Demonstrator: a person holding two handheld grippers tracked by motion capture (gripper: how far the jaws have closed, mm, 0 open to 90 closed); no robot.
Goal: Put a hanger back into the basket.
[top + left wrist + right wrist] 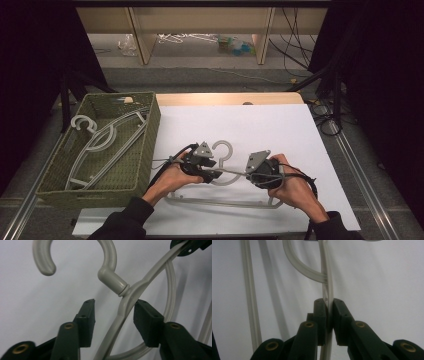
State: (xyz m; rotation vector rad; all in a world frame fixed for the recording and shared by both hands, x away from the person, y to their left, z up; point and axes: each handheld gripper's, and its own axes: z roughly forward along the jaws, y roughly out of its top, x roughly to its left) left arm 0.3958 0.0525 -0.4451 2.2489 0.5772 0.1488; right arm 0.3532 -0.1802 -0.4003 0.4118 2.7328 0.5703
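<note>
The grey hanger (225, 172) lies on the white counter (280, 130). The right gripper (328, 315) has its fingers clenched on one shoulder; the left gripper (113, 320) straddles the neck, fingers released. Likely mid-pickup: next, close left, lift toward the basket (60, 185)

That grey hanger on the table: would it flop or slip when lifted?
The hanger is probably stiff: its thin moulded arm holds its curve. It looks light, being slim and open-framed. Smooth plastic might slip, since only the right gripper is shut on it; the left gripper is open.
</note>
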